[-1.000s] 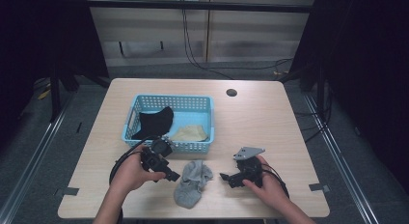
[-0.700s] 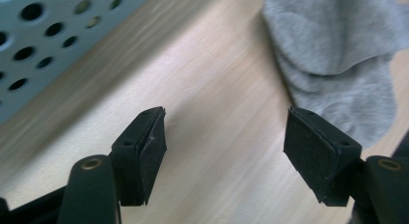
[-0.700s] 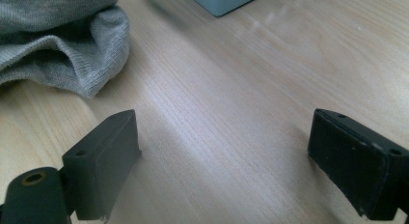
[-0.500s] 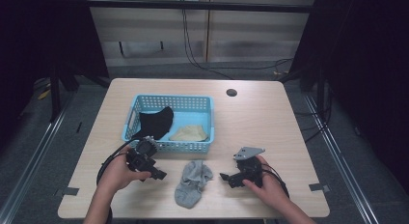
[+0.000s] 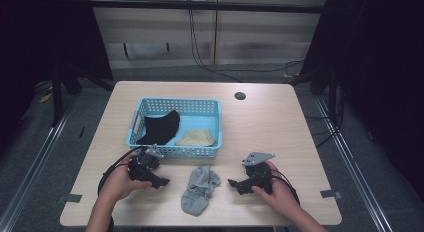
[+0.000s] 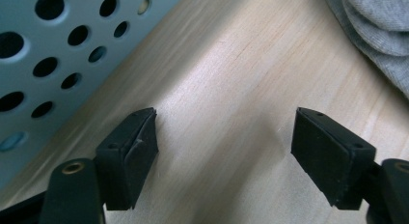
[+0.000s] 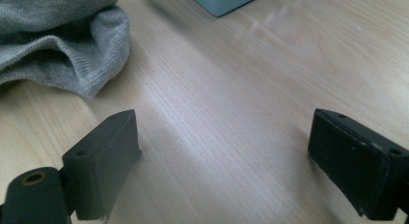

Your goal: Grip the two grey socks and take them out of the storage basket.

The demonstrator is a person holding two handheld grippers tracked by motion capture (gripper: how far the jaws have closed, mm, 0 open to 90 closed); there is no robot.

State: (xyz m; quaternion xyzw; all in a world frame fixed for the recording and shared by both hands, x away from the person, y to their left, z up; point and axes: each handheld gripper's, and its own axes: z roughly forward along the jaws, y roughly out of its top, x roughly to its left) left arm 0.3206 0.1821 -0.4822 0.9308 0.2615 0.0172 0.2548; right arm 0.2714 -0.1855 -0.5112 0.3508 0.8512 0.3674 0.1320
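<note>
1. The work in hand seems to be to pick up the grey sock (image 5: 200, 189) from the table (image 5: 280, 127) and bring it to the blue basket (image 5: 176, 151), where a black sock (image 5: 161, 127) and a pale cloth (image 5: 196, 138) already lie.

2. The left gripper (image 5: 159, 182) has its jaws wide; they have just been opening, and in the left gripper view I see only bare wood between them. The right gripper (image 5: 235, 184) also stands wide with nothing between its jaws.

3. The grey sock lies crumpled on the table between the two grippers, just in front of the basket's near wall. It touches neither gripper. In the left gripper view its ribbed folds (image 6: 381, 31) are at the upper right corner, a little beyond the right jaw. In the right gripper view the sock (image 7: 58, 40) is at the upper left, beyond the left jaw.

4. To do the step well, I judge that the left gripper should go toward the sock with its jaws kept wide, and lower until one jaw is on each side of a thick fold.

5. It is better to close on the bunched part, not on a thin edge, because a single layer may slip out.

6. The basket's wall (image 6: 53, 55) is very near to the left gripper, so the approach should keep away from it, otherwise the basket can be pushed.
</note>
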